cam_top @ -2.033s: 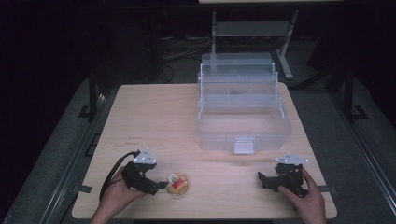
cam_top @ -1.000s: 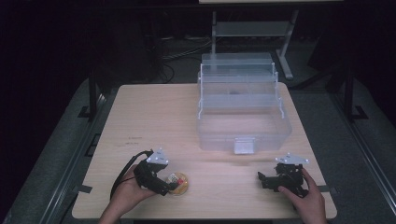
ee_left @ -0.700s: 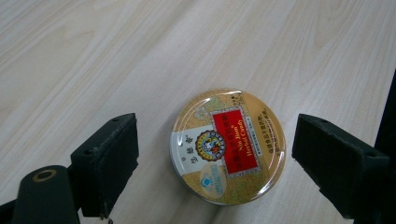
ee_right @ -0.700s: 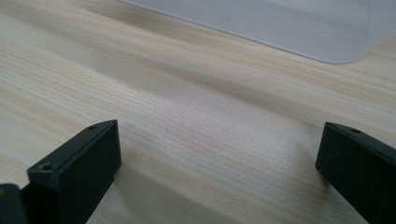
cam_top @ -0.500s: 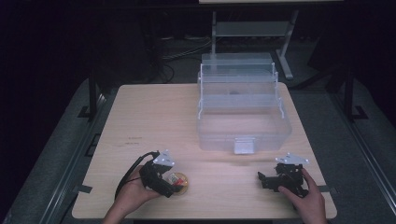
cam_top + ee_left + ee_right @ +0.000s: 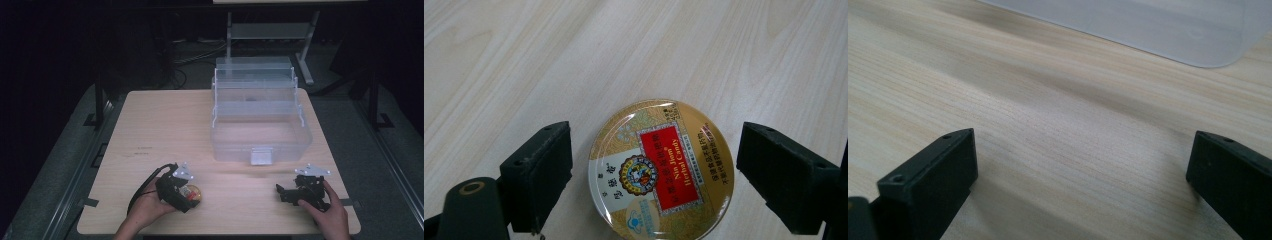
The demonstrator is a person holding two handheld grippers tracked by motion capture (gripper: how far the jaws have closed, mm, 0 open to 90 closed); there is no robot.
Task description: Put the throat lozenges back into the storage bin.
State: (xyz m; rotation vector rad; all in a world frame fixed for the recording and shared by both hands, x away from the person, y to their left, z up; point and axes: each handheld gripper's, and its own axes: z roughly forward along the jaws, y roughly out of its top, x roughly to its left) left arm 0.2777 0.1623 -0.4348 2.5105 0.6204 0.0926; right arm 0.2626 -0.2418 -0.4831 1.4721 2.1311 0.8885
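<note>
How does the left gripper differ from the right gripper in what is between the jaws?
The left gripper has a round gold tin lying between its jaws; the right gripper has bare table between its jaws. Both are open, low over the table, each held by one hand.

Clear box (image 6: 260, 125) blocks far right, left table (image 6: 160, 125) open

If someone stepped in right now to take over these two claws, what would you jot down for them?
Left claw: open, its jaws either side of the round candy tin, not yet squeezing it.
Right claw: open, holds nothing, low over bare table at the near right.
Clear plastic box: open, tiers fanned out, at the far right of the table.
Done: left claw lined up on the tin.
Left: probably close on the tin, lift it, carry it to the box.
</note>
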